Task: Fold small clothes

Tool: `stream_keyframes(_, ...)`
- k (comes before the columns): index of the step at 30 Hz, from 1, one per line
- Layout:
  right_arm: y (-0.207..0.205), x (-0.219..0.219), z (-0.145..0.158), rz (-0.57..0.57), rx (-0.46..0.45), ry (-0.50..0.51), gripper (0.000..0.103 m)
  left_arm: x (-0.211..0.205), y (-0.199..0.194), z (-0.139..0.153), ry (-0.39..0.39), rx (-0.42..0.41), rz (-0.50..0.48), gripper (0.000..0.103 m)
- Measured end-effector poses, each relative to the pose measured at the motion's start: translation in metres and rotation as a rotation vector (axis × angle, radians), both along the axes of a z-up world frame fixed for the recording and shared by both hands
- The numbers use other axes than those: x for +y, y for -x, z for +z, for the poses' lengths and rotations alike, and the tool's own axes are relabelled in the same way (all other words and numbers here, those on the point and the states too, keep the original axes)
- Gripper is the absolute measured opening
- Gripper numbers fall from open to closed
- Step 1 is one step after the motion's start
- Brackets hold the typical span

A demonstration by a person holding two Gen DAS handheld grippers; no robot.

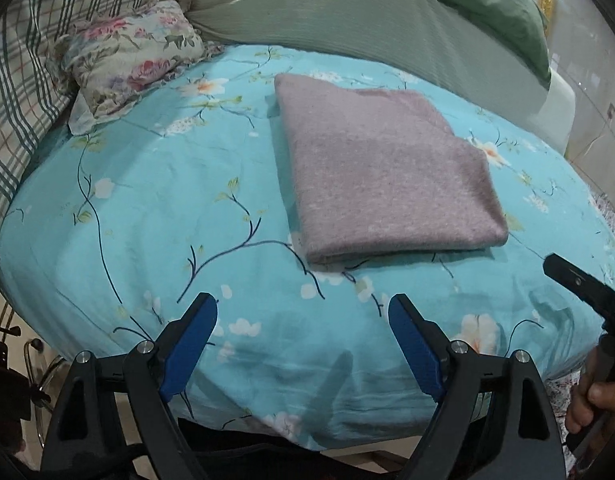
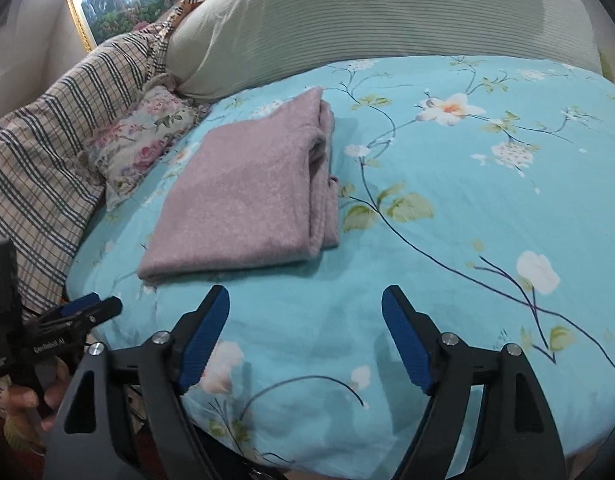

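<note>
Floral bedsheet (image 1: 147, 208) bears folded pink garment (image 1: 387, 176), its underside hidden.

Both views look from the bed's (image 1: 147, 200) near edge toward the pillows (image 1: 307, 12), low and close. The left view has the cloth (image 1: 379, 172) ahead and slightly right; the right view has the cloth (image 2: 243, 196) ahead-left. Both share cloth, floral cushion (image 1: 127, 56) and pillows.

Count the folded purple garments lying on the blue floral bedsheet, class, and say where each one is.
1. The folded purple garment lies flat on the blue floral bedsheet, near the small floral pillow, beyond both open grippers. Neither touches it. None other shows.
</note>
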State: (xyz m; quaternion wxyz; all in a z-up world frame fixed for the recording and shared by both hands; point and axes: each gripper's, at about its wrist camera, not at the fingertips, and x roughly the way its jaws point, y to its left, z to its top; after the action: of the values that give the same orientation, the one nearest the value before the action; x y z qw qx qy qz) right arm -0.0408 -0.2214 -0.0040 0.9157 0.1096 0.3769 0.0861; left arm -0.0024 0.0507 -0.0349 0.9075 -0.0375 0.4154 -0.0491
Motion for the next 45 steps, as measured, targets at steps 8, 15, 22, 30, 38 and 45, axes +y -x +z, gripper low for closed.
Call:
stream_keyframes(8,0.006,0.021,0.008,0.060,-0.032,0.115,0.089,0.012,0.000,0.001,-0.031,0.003,0.055,0.088)
stream_keyframes(15,0.006,0.034,0.021,0.119,-0.014,0.201,0.094,0.011,0.005,0.020,-0.115,-0.042,0.059,0.088)
stream_keyframes(22,0.001,0.042,0.040,0.155,-0.019,0.195,0.099,0.006,0.007,0.041,-0.210,-0.072,0.045,0.089)
stream_keyframes(30,-0.024,0.046,0.054,0.160,-0.021,0.192,0.099,0.002,-0.010,0.043,-0.248,-0.003,0.044,0.093)
stream_keyframes(38,-0.046,0.056,0.054,0.155,-0.005,0.170,0.099,-0.010,-0.026,0.040,-0.308,0.016,0.035,0.093)
stream_keyframes(45,-0.049,0.062,0.049,0.177,0.007,0.190,0.099,-0.012,-0.033,0.039,-0.324,0.024,0.048,0.093)
